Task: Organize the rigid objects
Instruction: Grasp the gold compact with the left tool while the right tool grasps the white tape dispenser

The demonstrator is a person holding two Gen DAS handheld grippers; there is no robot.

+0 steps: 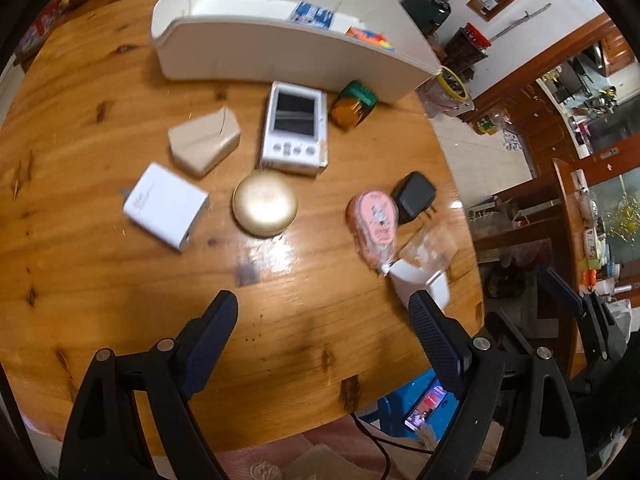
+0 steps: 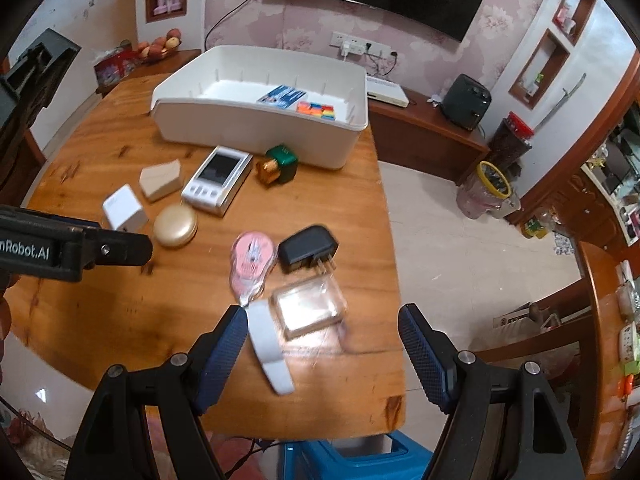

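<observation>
A white bin (image 1: 224, 36) (image 2: 224, 114) stands at the far side of the wooden table (image 1: 100, 264) (image 2: 120, 308), holding a blue card (image 2: 282, 94) and a colourful block (image 2: 316, 111). In front lie a white timer (image 1: 294, 130) (image 2: 218, 180), green-gold bottle (image 1: 352, 105) (image 2: 278, 164), beige box (image 1: 204, 140) (image 2: 160, 179), white charger (image 1: 166, 206) (image 2: 124, 208), gold compact (image 1: 265, 203) (image 2: 175, 226), pink tape dispenser (image 1: 374, 222) (image 2: 252, 262), black adapter (image 1: 414, 196) (image 2: 307, 249) and a clear box with a white piece (image 2: 308, 306) (image 1: 420, 276). My left gripper (image 1: 324, 332) is open and empty above the near table. My right gripper (image 2: 322, 344) is open around the clear box, not touching.
The table's right edge (image 2: 394, 280) drops to a tiled floor. A blue stool (image 2: 352, 460) with a phone (image 1: 426, 406) stands below the near edge. The left gripper's body (image 2: 72, 248) juts in from the left in the right wrist view. A cabinet and jars stand behind.
</observation>
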